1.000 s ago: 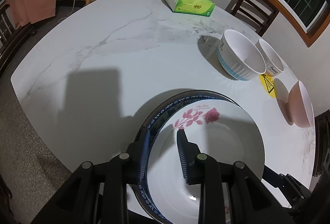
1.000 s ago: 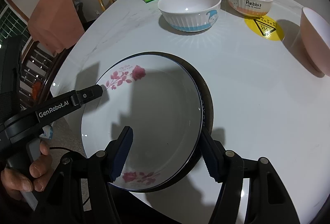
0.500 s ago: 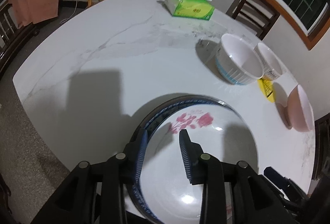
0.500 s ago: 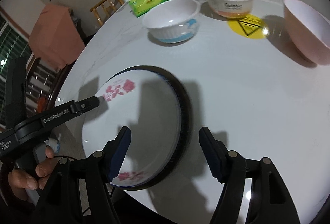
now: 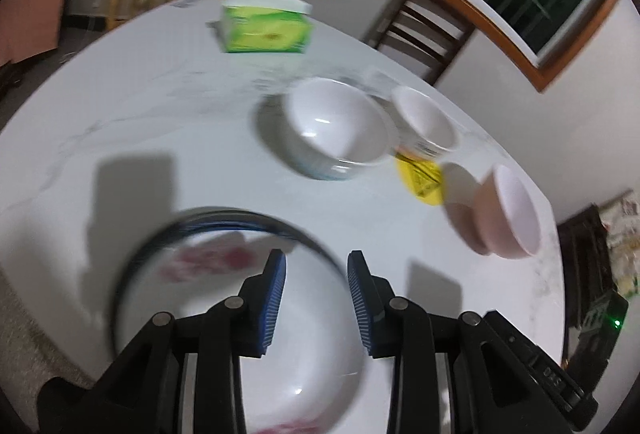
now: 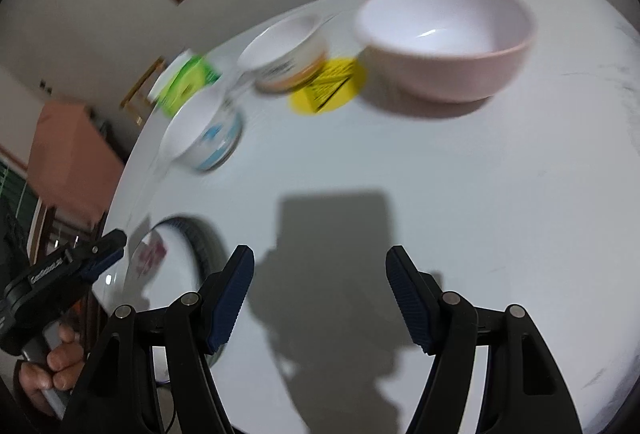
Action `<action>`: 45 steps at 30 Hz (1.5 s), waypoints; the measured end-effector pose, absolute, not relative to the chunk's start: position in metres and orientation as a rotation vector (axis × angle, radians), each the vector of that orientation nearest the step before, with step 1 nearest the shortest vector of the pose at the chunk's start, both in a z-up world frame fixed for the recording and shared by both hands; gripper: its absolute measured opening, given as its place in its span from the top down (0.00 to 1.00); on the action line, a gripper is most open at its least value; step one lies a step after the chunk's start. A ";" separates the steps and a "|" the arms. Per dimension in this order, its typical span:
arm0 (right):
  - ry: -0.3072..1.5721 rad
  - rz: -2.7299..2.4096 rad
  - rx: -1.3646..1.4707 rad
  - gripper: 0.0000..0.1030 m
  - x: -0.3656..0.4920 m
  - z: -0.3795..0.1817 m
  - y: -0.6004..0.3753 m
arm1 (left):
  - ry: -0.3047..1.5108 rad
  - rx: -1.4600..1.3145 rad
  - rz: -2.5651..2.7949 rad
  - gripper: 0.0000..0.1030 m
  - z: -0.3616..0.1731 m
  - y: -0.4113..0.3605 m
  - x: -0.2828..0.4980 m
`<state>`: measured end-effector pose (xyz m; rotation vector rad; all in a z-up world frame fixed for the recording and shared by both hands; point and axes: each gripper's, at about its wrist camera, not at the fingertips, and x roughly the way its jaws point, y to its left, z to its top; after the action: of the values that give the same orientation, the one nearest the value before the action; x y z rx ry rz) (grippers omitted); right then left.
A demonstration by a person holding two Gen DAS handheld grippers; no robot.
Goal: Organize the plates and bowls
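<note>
A white plate with red roses (image 5: 224,318) lies stacked on a dark blue-rimmed plate (image 5: 240,220) at the table's near edge. My left gripper (image 5: 316,294) hovers open over the stack's right rim, its pads touching nothing. Beyond stand a white bowl with blue print (image 5: 336,126), a small white bowl (image 5: 424,118) and a pink bowl (image 5: 508,218). My right gripper (image 6: 320,294) is open over bare tabletop, with the plate stack (image 6: 168,266) at its left. The pink bowl (image 6: 444,38) lies ahead of it. Both views are motion-blurred.
A green tissue box (image 5: 266,26) sits at the far side of the white marble table (image 5: 120,106). A yellow sticker (image 5: 420,174) lies between the bowls. Wooden chairs (image 5: 420,30) ring the table. A person's hand (image 6: 52,366) grips the left gripper's handle.
My left gripper let go of the plate rim it straddled and swung right. My right gripper left the plates, rolled and moved right toward the pink bowl.
</note>
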<state>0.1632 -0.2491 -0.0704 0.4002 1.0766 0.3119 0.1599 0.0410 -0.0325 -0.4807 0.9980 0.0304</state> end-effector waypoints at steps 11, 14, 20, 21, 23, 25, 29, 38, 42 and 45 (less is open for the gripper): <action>0.974 0.158 0.522 0.35 0.174 -0.063 -0.330 | 1.023 -0.571 -0.155 0.67 -0.031 -0.037 0.209; 0.955 0.143 0.536 0.35 0.186 -0.060 -0.343 | 1.034 -0.572 -0.176 0.67 -0.029 -0.053 0.220; 0.911 0.107 0.528 0.35 0.211 -0.047 -0.363 | 1.050 -0.605 -0.203 0.67 -0.023 -0.075 0.251; 0.913 0.097 0.526 0.35 0.217 -0.047 -0.366 | 1.054 -0.611 -0.209 0.67 -0.023 -0.078 0.255; 0.919 0.084 0.526 0.35 0.228 -0.047 -0.369 | 1.076 -0.620 -0.224 0.67 -0.025 -0.087 0.266; 0.928 0.073 0.532 0.35 0.236 -0.049 -0.371 | 1.088 -0.640 -0.236 0.67 -0.027 -0.093 0.273; 0.945 0.061 0.543 0.35 0.252 -0.055 -0.376 | 1.108 -0.620 -0.246 0.67 -0.033 -0.110 0.291; 0.982 0.057 0.547 0.35 0.273 -0.071 -0.376 | 1.144 -0.617 -0.237 0.67 -0.051 -0.127 0.318; 0.997 0.056 0.544 0.36 0.280 -0.078 -0.375 | 1.151 -0.597 -0.222 0.67 -0.058 -0.132 0.322; 1.008 0.064 0.540 0.43 0.283 -0.082 -0.374 | 1.157 -0.588 -0.220 0.69 -0.062 -0.135 0.322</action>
<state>0.2835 -0.3744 -0.0816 0.5402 1.0078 0.0642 0.3224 -0.1350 -0.0616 -0.5880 1.1573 -0.2197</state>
